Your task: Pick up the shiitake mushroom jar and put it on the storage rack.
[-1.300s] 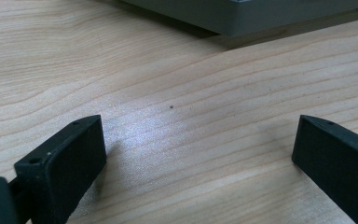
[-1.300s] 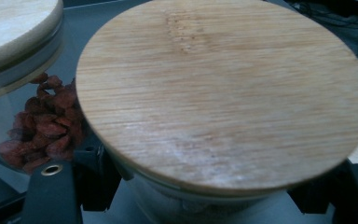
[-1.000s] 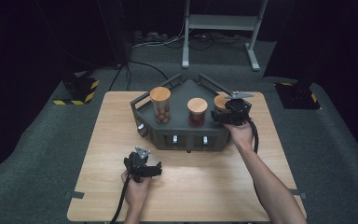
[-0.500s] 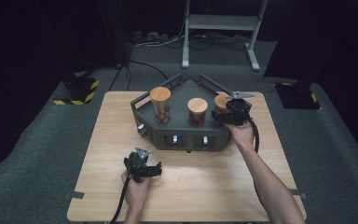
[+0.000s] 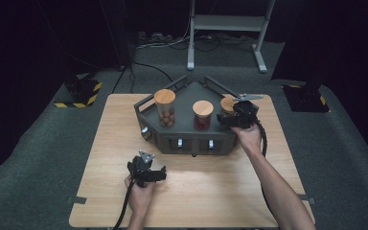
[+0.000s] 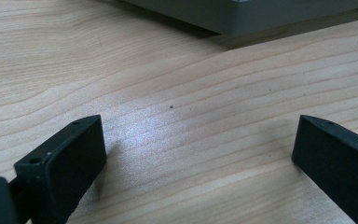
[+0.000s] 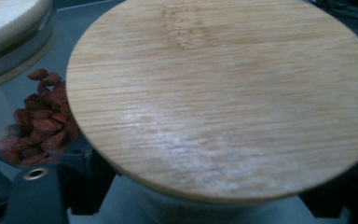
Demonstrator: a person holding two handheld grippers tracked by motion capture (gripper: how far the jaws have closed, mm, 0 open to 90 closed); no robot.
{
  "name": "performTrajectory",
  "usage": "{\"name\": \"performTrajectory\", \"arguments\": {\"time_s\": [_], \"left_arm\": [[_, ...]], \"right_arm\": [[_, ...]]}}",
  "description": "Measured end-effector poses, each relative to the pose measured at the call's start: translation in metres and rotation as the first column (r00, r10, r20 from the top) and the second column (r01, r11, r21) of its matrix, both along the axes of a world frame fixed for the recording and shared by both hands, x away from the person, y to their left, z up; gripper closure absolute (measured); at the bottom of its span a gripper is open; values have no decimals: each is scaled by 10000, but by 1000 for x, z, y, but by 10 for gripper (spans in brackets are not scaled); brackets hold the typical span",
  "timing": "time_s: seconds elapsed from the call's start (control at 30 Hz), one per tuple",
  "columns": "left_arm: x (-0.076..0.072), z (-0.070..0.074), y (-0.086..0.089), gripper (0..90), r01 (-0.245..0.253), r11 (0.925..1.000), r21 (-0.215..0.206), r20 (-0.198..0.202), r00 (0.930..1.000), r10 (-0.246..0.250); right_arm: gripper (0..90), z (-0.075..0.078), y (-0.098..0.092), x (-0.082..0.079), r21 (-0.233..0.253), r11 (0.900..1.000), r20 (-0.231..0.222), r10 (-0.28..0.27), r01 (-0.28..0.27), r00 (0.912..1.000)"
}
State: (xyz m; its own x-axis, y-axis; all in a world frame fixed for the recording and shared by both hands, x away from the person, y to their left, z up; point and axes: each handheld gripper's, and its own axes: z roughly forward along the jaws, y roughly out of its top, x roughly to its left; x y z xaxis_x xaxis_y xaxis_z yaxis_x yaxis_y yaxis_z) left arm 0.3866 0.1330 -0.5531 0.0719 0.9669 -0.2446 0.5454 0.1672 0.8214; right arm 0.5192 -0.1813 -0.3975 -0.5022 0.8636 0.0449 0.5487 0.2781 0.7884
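Right gripper (image 5: 231, 116) at the rightmost jar (image 7: 223, 93) on the grey tray (image 5: 187, 139), jaws set either side below its bamboo lid; whether clenched on the glass or merely straddling it, impossible to tell. Best gripped on the body under the lid, squeezed evenly, lifted straight up (a tilt could knock the neighbour). Middle jar (image 5: 202, 115) of red berries just beside, tall jar (image 5: 165, 107) farther left, tray rails behind. Left gripper (image 5: 146, 167) released, idle over bare worktop (image 6: 177, 93).
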Motion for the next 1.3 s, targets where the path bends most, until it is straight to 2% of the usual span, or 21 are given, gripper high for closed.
{"name": "performTrajectory", "arguments": {"time_s": [0.17, 0.7, 0.87, 1.3], "left_arm": [[0, 0, 0, 27, 0, 10000, 0, -1, 10000, 0], [0, 0, 0, 27, 3, 10000, 1, -1, 10000, -3], [0, 0, 0, 27, -13, 10000, -15, 20, 10000, 13], [0, 0, 0, 27, -20, 10000, -25, 28, 10000, 20]], "right_arm": [[122, 2, -2, -2, 250, 9997, -93, 74, -72, 9999], [115, 3, -8, -9, 139, 9998, 88, 111, -112, 9999], [115, 4, -7, -12, -97, 9998, 223, 152, -150, 9996], [115, 4, -10, -18, 59, 9997, 260, 219, -221, 9994]]}}
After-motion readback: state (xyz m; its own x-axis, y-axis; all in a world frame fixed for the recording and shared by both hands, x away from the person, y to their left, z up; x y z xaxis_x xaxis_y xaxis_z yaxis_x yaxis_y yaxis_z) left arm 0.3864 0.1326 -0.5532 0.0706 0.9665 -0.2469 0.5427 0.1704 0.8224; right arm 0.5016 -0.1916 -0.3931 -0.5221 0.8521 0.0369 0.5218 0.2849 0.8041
